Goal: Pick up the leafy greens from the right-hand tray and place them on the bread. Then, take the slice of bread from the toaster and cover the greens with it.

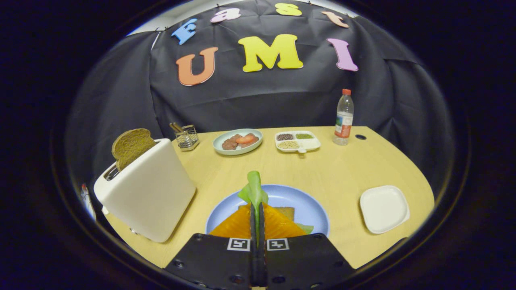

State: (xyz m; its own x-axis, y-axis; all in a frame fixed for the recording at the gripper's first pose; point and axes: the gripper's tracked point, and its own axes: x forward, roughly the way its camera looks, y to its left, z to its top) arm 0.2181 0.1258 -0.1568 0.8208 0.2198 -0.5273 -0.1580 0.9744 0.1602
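Note:
My gripper [256, 207] is shut on a leafy green [253, 189], which stands up from between the fingertips over the blue plate [306, 205]. On that plate, under the fingers, lie a brown bread slice [287, 211], an orange layer [278, 227] on top of it and a bit of green [307, 228] at its right edge. A white toaster [149, 193] stands to the left of the plate, with a brown bread slice [131, 146] sticking up from its slot. The white tray [383, 208] to the right of the plate is bare.
At the back of the wooden table [342, 169] stand a wire holder [187, 137], a pale green plate [219, 148] with meat and tomato, a divided white dish [312, 143] of seeds and a clear bottle [344, 119]. A dark hole [360, 137] sits beside the bottle.

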